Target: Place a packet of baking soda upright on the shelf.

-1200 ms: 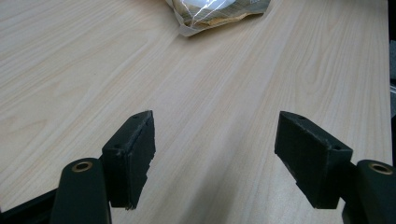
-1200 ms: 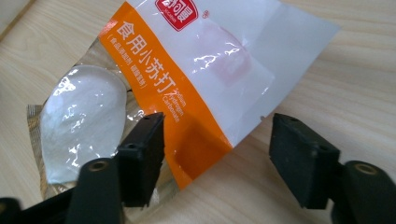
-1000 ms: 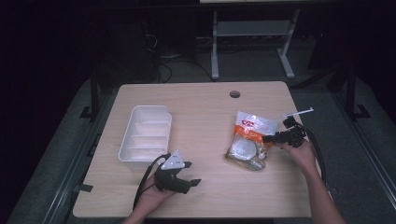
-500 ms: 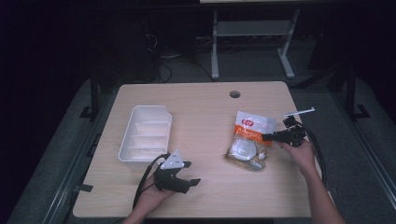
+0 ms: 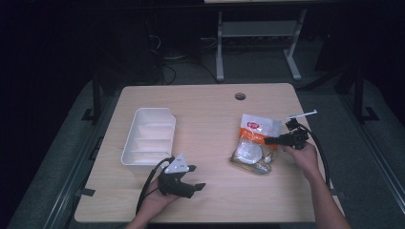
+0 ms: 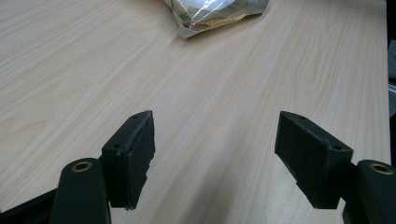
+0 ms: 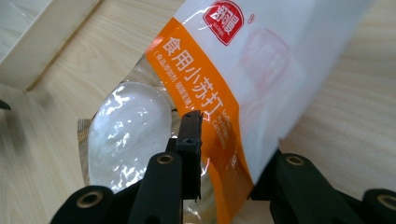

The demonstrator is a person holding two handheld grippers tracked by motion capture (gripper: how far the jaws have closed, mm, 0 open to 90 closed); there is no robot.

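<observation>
The step in hand looks like picking up the snack bag [image 5: 253, 143], which lies on the right half of the desk [image 5: 210, 105], well apart from the white divided tray [image 5: 149, 137] on the left half. The right gripper [image 5: 270, 140] reaches in from the bag's right edge. Its jaws have just been closing, and in the right gripper view the bag [image 7: 233, 79] passes between them, one jaw over the orange printed band and the other under the white edge. They stand fairly narrow and seem to pinch the film, so I judge the grip as made or nearly made.

The left gripper [image 5: 191, 183] rests near the front edge of the desk, just below the tray, its jaws wide with nothing between them; ahead of it lies bare wood, with the bag [image 6: 215, 14] farther off.

Next, the move likely calls for lifting the bag clear of the desk and carrying it toward the tray. The film is slippery and the contents look heavy on one side, so a firm pinch matters.
</observation>
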